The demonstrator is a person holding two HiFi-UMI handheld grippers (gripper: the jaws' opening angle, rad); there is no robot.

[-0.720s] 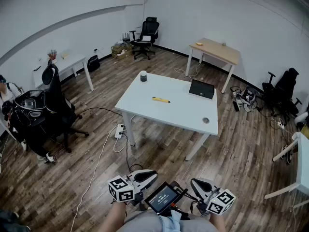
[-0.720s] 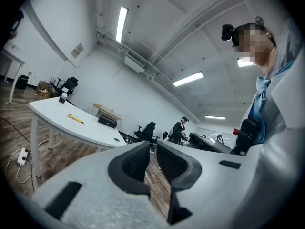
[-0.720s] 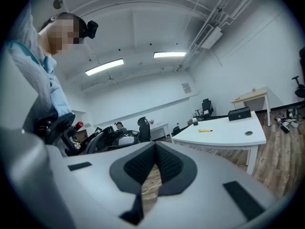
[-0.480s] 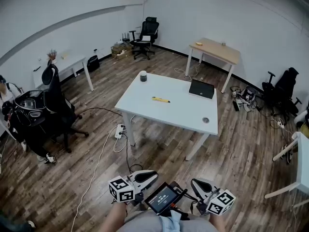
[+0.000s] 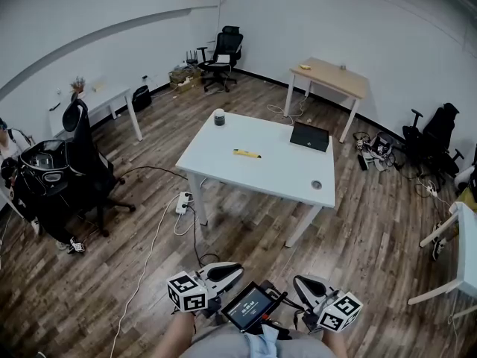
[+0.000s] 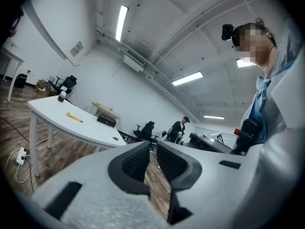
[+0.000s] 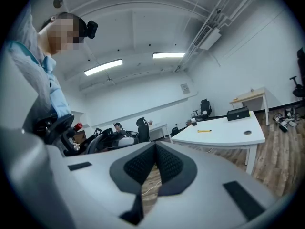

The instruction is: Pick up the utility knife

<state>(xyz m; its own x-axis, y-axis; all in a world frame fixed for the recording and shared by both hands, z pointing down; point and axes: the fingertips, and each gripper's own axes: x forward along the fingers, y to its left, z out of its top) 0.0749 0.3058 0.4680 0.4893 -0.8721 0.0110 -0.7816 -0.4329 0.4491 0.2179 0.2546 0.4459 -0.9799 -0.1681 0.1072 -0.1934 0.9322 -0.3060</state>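
Note:
The yellow utility knife [image 5: 247,154] lies near the middle of the white table [image 5: 276,174], far ahead of both grippers. It also shows as a small yellow strip in the left gripper view [image 6: 74,117] and in the right gripper view [image 7: 204,130]. My left gripper [image 5: 229,269] and right gripper [image 5: 300,283] are held close to my body at the bottom of the head view, well short of the table. The left gripper's [image 6: 152,157] jaws are shut with nothing between them. The right gripper's [image 7: 155,150] pads meet at the tips, also empty.
On the table also stand a black box [image 5: 310,136], a dark jar [image 5: 220,117] and a round grommet hole [image 5: 317,186]. A power strip [image 5: 182,203] with cables lies on the wooden floor by the table's left leg. A black office chair [image 5: 78,162] stands at the left, a wooden desk [image 5: 329,78] behind.

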